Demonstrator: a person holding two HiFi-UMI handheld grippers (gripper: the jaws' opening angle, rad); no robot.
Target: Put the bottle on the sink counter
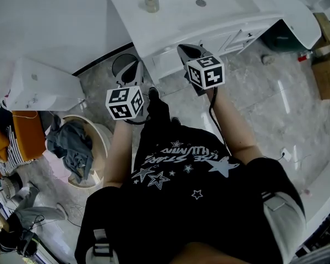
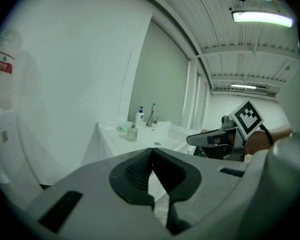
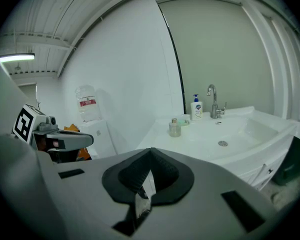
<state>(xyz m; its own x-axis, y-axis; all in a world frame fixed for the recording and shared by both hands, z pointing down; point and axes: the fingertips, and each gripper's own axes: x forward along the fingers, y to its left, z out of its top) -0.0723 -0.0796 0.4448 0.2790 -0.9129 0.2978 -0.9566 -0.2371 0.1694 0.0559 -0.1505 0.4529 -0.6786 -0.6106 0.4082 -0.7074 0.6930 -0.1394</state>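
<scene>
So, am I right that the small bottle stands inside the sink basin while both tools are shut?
No: the small bottle stands on the sink counter beside the basin, as the right gripper view shows. The left tool and right tool are shut.

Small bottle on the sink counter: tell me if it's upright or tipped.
Upright: the small bottle stands on its base on the sink counter, neck pointing up.

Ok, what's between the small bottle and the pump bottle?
A green dish, sitting between small bottle and pump bottle; clearest in right gripper view.
</scene>
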